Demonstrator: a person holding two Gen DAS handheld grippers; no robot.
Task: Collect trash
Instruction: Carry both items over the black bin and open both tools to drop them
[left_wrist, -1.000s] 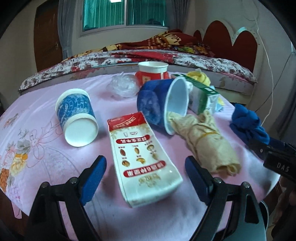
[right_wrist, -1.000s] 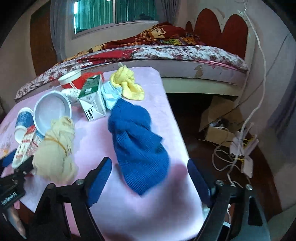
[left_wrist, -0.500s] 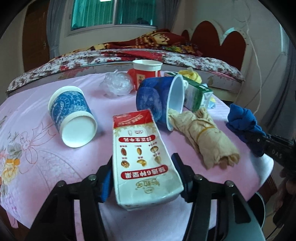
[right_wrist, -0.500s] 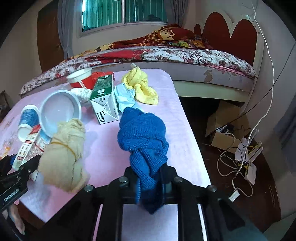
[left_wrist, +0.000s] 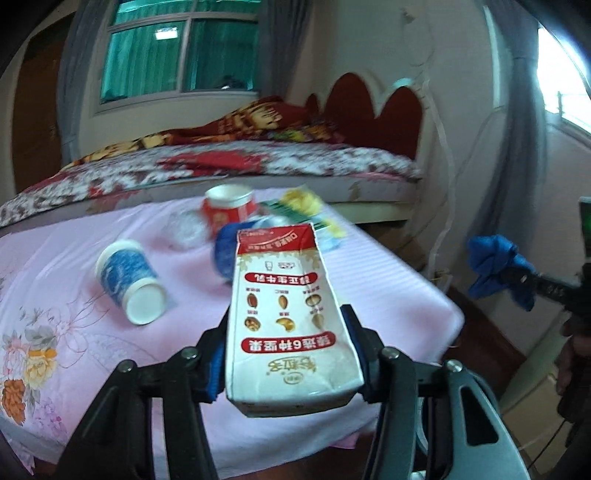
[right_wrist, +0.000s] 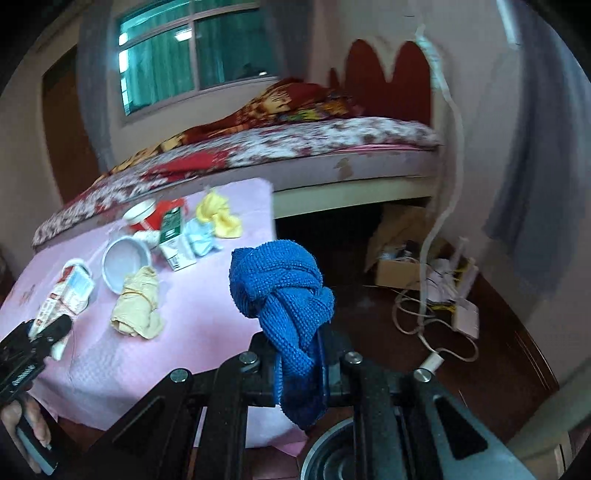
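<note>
My left gripper (left_wrist: 288, 350) is shut on a red and white milk carton (left_wrist: 286, 314) and holds it above the pink table (left_wrist: 55, 258). My right gripper (right_wrist: 299, 358) is shut on a knotted blue cloth (right_wrist: 284, 295), lifted off the table's right edge; the cloth also shows in the left wrist view (left_wrist: 495, 269). On the table lie a tipped blue paper cup (left_wrist: 129, 280), a red cup (left_wrist: 229, 208), a blue bowl (right_wrist: 125, 262), a beige cloth (right_wrist: 138, 306), a green and white carton (right_wrist: 173, 236) and a yellow cloth (right_wrist: 218, 216).
A bed (left_wrist: 240, 162) stands behind the table. A cardboard box (right_wrist: 399, 254) and a tangle of cables (right_wrist: 436, 314) lie on the dark floor to the right. A round dark bin rim (right_wrist: 332, 454) shows below my right gripper.
Both grippers closed from open, the left on the milk carton and the right on the blue cloth, and both lifted their loads off the table.
</note>
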